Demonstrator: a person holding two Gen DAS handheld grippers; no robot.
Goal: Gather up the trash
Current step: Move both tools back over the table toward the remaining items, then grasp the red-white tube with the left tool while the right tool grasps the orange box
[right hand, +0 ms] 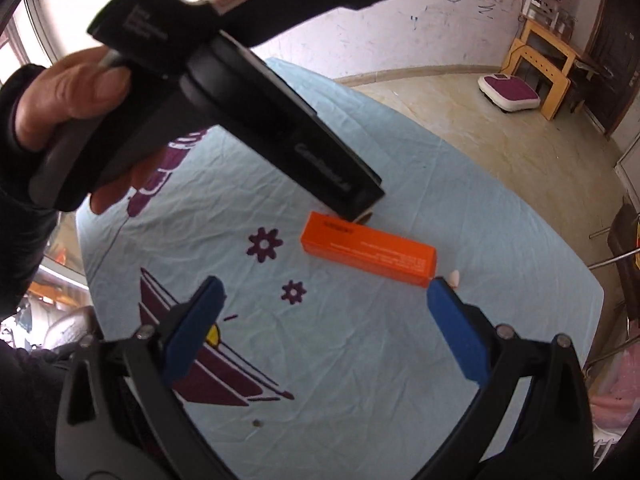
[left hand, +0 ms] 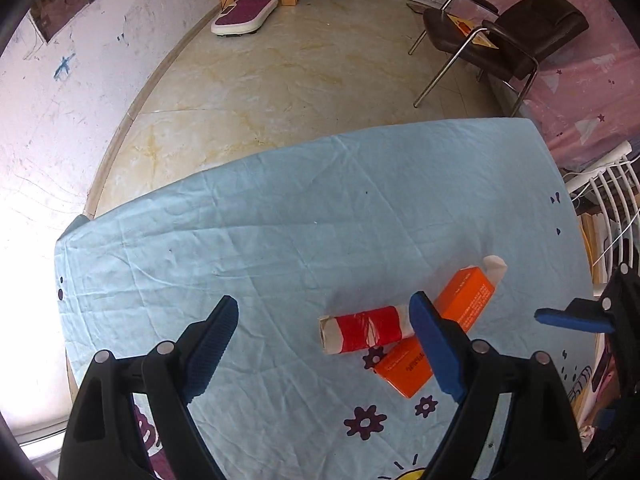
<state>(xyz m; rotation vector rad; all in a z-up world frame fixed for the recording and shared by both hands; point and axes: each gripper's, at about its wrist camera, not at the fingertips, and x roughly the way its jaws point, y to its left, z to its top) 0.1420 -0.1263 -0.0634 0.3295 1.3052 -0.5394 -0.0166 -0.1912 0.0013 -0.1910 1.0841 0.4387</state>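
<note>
A long orange carton (left hand: 464, 306) with an open white end flap lies on the light blue tablecloth (left hand: 280, 220); it also shows in the right wrist view (right hand: 370, 255). A paper roll wrapped in red tape (left hand: 366, 330) lies just left of it. My left gripper (left hand: 324, 320) is open above the cloth, its right finger over the carton and the roll between the fingers. My right gripper (right hand: 326, 294) is open, empty, just short of the carton; its blue fingertip (left hand: 572, 320) shows at the left view's right edge. The left gripper's body (right hand: 256, 112) hides the roll in the right view.
A dark chair (left hand: 500, 36) stands on the tiled floor beyond the table's far right corner. A white rack (left hand: 612, 208) stands beside the table's right edge. A scribbled wall (left hand: 60, 100) is on the left. A foot platform (left hand: 244, 14) and a wooden frame stand far back.
</note>
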